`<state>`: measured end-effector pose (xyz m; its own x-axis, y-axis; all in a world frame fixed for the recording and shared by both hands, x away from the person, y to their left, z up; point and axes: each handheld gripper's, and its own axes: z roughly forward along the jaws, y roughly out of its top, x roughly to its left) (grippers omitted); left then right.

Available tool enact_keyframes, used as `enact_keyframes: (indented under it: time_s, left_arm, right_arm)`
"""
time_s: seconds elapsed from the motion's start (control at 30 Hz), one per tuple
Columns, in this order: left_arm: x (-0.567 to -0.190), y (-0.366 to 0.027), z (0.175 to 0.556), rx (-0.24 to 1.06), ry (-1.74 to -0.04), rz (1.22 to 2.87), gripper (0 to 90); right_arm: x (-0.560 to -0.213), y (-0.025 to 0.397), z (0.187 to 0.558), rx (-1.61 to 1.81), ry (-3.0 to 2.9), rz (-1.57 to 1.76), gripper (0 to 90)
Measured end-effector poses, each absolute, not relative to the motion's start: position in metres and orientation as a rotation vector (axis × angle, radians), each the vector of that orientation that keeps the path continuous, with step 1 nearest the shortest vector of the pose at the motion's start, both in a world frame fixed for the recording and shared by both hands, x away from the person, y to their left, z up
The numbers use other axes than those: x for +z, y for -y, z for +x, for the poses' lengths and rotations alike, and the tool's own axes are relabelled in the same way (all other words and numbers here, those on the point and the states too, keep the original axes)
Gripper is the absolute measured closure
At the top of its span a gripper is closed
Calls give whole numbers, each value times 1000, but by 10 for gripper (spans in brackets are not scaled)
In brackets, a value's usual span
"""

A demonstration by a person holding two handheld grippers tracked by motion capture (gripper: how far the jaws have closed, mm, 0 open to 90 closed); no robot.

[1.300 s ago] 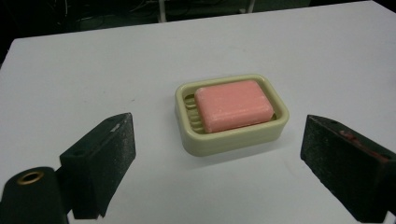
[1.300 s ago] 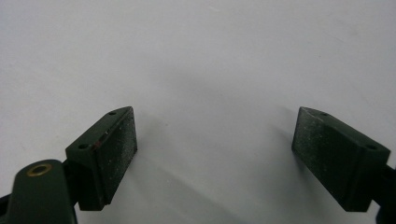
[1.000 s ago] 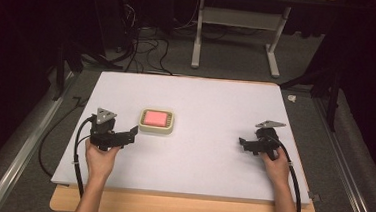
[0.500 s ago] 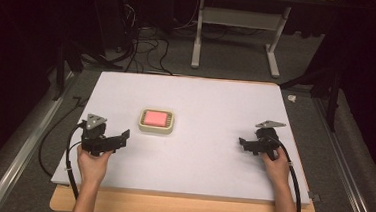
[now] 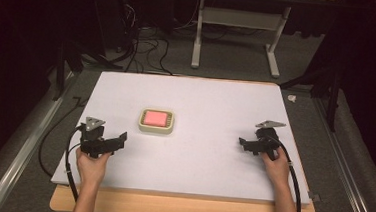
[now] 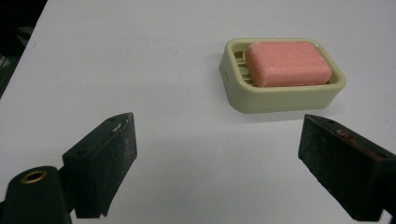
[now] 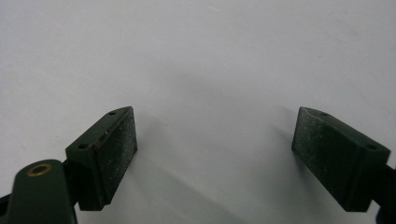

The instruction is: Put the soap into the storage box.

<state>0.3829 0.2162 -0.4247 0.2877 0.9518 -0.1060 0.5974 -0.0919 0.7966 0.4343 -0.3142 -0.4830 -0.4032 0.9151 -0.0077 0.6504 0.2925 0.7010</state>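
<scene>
Pink soap bar [image 6: 288,63] lies in a cream soap dish [image 6: 243,95] on the white table [image 5: 216,108], left of centre. Left gripper [image 5: 118,140] hovers near the dish with jaws spread wide, gripping nothing. Right gripper [image 5: 244,143], well apart, is likewise spread and empty.

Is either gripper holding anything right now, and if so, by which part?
Nothing is held. The left gripper and right gripper are both open and empty; the pink soap lies in its dish, untouched.
</scene>
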Motion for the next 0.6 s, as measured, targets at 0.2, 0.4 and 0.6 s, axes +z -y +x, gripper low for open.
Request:
enact_keyframes:
  time_s: [0.2, 0.4, 0.6]
  left_arm:
    - [-433, -218, 386, 581, -1427, 1796, 124]
    - [-438, -219, 390, 582, -1448, 1805, 125]
    - [-445, -221, 394, 577, -1479, 1803, 130]
  right_arm:
    - [-483, 314, 434, 876, -2158, 1402, 145]
    - [-483, 314, 434, 877, -2158, 1402, 145]
    - [-483, 314, 434, 876, -2158, 1402, 145]
